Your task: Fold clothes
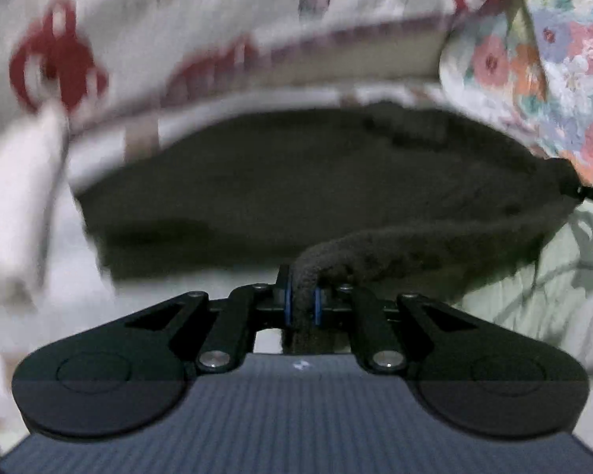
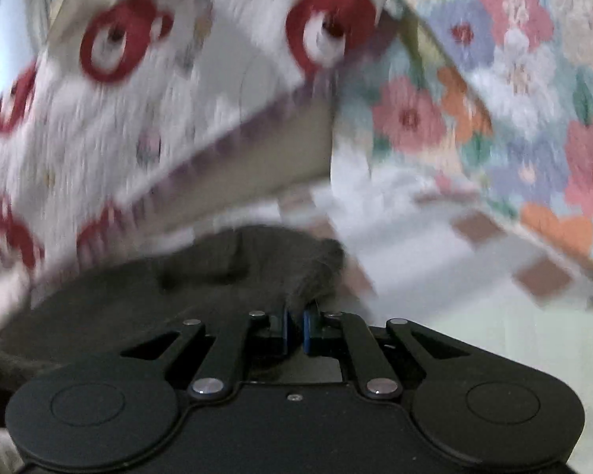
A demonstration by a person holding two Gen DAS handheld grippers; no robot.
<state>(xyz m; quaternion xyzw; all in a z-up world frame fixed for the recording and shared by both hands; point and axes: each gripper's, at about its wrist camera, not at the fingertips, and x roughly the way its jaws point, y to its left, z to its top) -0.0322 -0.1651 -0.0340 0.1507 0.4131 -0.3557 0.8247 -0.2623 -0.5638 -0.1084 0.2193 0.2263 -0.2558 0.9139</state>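
A dark grey fuzzy garment (image 1: 288, 181) lies spread on a pale bed surface. My left gripper (image 1: 301, 308) is shut on its near edge, a rolled strip of cloth that runs right toward the other gripper's tip (image 1: 589, 193). In the right wrist view my right gripper (image 2: 295, 326) is shut on a corner of the same garment (image 2: 201, 276), which stretches away to the left. Both views are blurred by motion.
A white cover with red ring patterns (image 1: 59, 59) (image 2: 110, 43) hangs behind the garment. A floral fabric (image 1: 565, 63) (image 2: 494, 91) sits at the right. A pale green sheet (image 1: 553, 296) lies at the lower right.
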